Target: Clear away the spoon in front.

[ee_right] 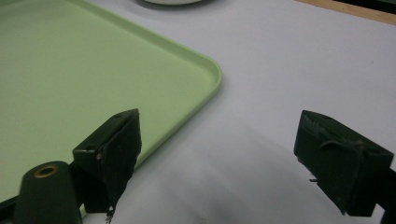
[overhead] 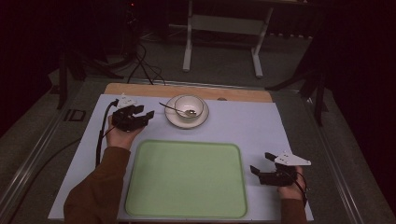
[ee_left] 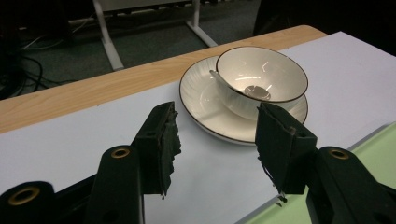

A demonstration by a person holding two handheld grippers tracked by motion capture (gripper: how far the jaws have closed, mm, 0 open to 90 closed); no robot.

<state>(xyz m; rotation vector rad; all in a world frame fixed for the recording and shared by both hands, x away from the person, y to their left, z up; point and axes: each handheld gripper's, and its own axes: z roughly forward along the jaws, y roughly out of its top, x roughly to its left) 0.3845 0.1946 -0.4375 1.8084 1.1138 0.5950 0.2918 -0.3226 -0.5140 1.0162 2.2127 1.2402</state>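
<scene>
**Bowl on saucer ahead of your left fingers, tray bare**

At the far middle of the white surface sits a cream bowl with a dark rim, standing upright on a matching saucer. A spoon lies in the bowl, scoop end down at the bottom, handle leaning out over the rim toward your left. From the left gripper view the bowl shows nothing else inside besides the spoon's scoop; the saucer carries the bowl only. Nearer you, the green tray lies flat with nothing in it, well apart from the saucer.

Your left gripper sits just left of the saucer, pointed at it, near but not touching. Its fingers stand apart, nothing between them, no contact with saucer or bowl; bare white surface shows in the gap.

Your right gripper rests at the tray's right side, near the close right corner. Its fingers are wide apart, holding nothing, touching nothing; the left finger sits over the tray's edge, the other over bare surface.
</scene>
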